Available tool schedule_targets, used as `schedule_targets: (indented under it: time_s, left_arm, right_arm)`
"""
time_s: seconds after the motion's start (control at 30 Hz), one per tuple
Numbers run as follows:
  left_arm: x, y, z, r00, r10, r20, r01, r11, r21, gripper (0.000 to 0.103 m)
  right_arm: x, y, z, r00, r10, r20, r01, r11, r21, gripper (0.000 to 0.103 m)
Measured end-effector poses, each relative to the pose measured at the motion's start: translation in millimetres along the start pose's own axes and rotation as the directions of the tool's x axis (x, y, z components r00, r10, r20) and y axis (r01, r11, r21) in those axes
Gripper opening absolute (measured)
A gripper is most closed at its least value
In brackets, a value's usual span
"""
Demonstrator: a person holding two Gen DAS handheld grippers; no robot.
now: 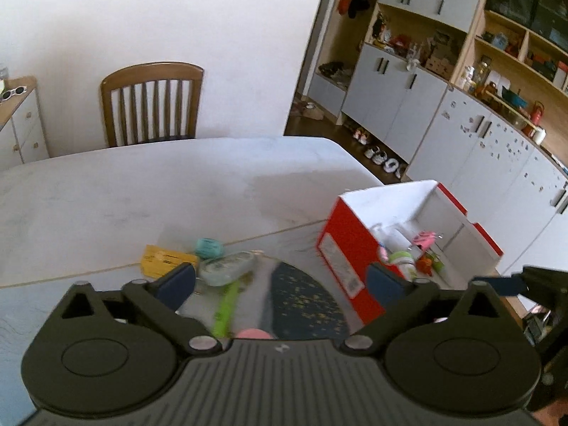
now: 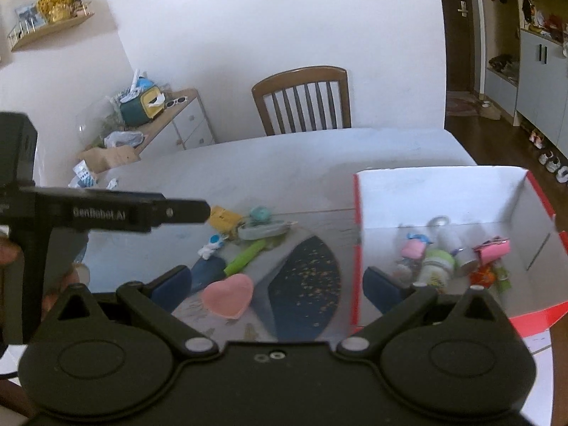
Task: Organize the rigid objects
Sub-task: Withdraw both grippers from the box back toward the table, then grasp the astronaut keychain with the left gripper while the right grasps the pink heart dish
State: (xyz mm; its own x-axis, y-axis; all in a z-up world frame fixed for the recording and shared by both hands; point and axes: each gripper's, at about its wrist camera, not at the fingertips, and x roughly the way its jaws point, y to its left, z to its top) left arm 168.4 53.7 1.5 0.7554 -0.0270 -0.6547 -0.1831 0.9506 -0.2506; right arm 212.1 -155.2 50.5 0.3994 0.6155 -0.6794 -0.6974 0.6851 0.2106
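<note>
Right wrist view, left to right: left tongs (image 2: 209, 209) wide, empty, above clutter; yellow card (image 2: 224, 217), astronaut (image 2: 212, 245), green pen (image 2: 245, 257), pink heart (image 2: 229, 299) loose on tabletop (image 2: 284, 163); right tongs (image 2: 273, 284) wide, empty; box (image 2: 443, 195) part-filled. Step: between picks. Next: close on heart.

Small items inside the red-and-white box (image 2: 443, 198) blur together, perhaps bottles and toys, while the left gripper (image 1: 280, 282) hides most of a pink heart (image 1: 252, 333) and the green pen (image 1: 224, 310) smears.
</note>
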Motion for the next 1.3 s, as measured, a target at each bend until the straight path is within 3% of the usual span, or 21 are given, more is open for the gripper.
schedule_targets:
  time_s: [0.27, 0.53, 0.77, 1.0, 1.3]
  left_arm:
    - [19.7, 56.0, -4.7, 0.999, 0.034, -0.013, -0.034, 0.999, -0.037, 0.103]
    - [52.6, 91.2, -24.1, 0.996, 0.058, -0.064, -0.058, 0.998, 0.002, 0.103]
    - [81.2, 110.2, -39.4, 0.99, 0.079, -0.115, -0.078, 0.997, 0.014, 0.103]
    - [107.9, 126.3, -46.8, 0.982, 0.142, -0.124, -0.142, 0.99, 0.015, 0.103]
    - [128.0, 127.4, -57.3, 0.981, 0.144, -0.133, -0.139, 0.989, 0.048, 0.102]
  right_arm:
    - [37.7, 31.5, -7.9, 0.999, -0.027, -0.045, 0.025, 0.999, -0.04, 0.103]
    - [83.4, 57.0, -20.9, 0.993, -0.028, -0.112, 0.013, 0.991, -0.136, 0.103]
    - [121.6, 77.2, -33.5, 0.983, -0.025, -0.184, -0.024, 0.965, -0.261, 0.103]
    - [156.1, 81.8, -40.5, 0.972, -0.072, -0.222, 0.003, 0.956, -0.295, 0.102]
    - [183.4, 75.0, -45.0, 0.964, -0.101, -0.245, 0.028, 0.958, -0.286, 0.097]
